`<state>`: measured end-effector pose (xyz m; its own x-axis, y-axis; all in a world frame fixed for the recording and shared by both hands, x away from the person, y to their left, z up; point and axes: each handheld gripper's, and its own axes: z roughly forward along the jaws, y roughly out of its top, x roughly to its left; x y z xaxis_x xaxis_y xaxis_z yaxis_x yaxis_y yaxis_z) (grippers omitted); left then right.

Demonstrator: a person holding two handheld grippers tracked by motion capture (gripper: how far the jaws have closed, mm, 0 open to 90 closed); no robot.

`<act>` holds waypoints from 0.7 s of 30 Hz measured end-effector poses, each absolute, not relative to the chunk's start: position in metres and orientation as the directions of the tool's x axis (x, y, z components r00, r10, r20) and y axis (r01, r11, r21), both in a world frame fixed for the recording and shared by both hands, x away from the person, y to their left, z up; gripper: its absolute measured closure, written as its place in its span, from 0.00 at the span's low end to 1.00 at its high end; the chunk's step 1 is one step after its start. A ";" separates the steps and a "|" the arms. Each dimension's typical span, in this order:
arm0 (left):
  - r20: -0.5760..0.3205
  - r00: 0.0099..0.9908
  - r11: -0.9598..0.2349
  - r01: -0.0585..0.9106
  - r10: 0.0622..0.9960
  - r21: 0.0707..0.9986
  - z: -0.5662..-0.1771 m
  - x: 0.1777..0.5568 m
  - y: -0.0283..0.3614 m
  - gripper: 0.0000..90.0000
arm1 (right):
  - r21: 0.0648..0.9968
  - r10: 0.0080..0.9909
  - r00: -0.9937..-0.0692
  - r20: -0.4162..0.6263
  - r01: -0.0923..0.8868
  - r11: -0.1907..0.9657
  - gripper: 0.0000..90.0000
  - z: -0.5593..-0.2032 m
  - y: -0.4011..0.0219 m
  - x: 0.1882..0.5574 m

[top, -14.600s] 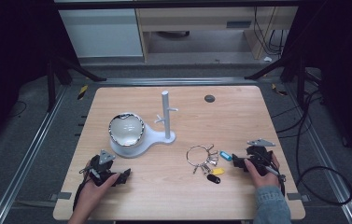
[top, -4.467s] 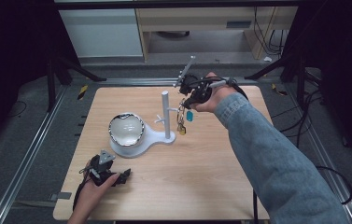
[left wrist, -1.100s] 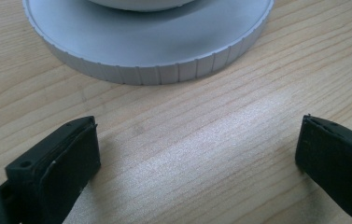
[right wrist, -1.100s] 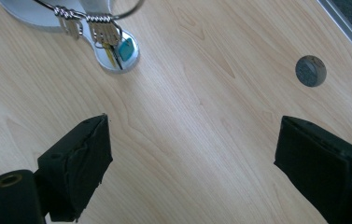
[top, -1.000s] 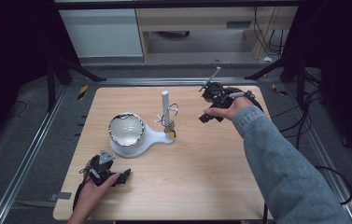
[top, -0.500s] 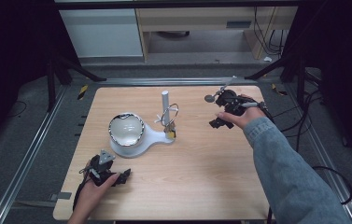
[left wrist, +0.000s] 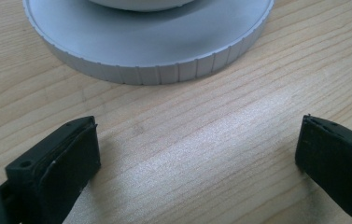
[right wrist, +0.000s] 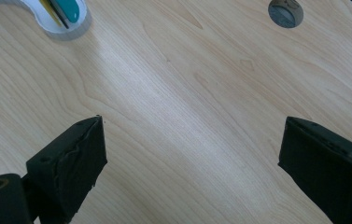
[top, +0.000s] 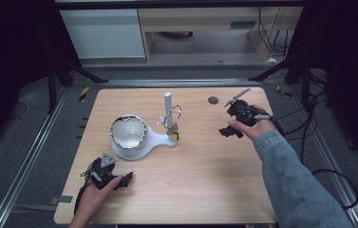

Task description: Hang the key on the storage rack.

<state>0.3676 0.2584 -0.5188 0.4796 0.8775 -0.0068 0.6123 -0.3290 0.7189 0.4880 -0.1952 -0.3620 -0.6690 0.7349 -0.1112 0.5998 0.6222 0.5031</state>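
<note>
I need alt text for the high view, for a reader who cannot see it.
A key ring hangs on the post of a white stand on a wooden table. The right gripper is held open to its right; the left gripper rests open near the front edge.

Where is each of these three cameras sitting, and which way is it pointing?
High view: above the person's side, looking forward and down on the wooden table; both forearms, left gripper, right gripper, key ring on the white stand.
Left gripper view: rides the left gripper, aimed along its open jaws at the stand's round base.
Right gripper view: rides the right gripper, facing tabletop, keys and a table hole.
Shared: the stand and table show in all three.
</note>
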 end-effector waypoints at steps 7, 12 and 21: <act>-0.007 0.479 -0.329 0.613 0.878 0.719 -0.519 0.367 0.258 0.00 | 0.542 0.770 -0.634 -0.075 0.622 0.565 0.13 -0.385 -0.213 0.478; -0.009 0.478 -0.326 0.613 0.878 0.720 -0.519 0.367 0.258 0.00 | 0.552 0.781 -0.623 -0.044 0.636 0.539 0.18 -0.400 -0.224 0.469; -0.009 0.478 -0.326 0.612 0.878 0.720 -0.519 0.367 0.258 0.00 | 0.569 0.775 -0.632 -0.012 0.633 0.524 0.19 -0.426 -0.238 0.453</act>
<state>0.3674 0.2579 -0.5189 0.4780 0.8783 -0.0086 0.6125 -0.3262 0.7200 0.4526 -0.2379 -0.4264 -0.6315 0.7753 -0.0116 0.6331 0.5243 0.5694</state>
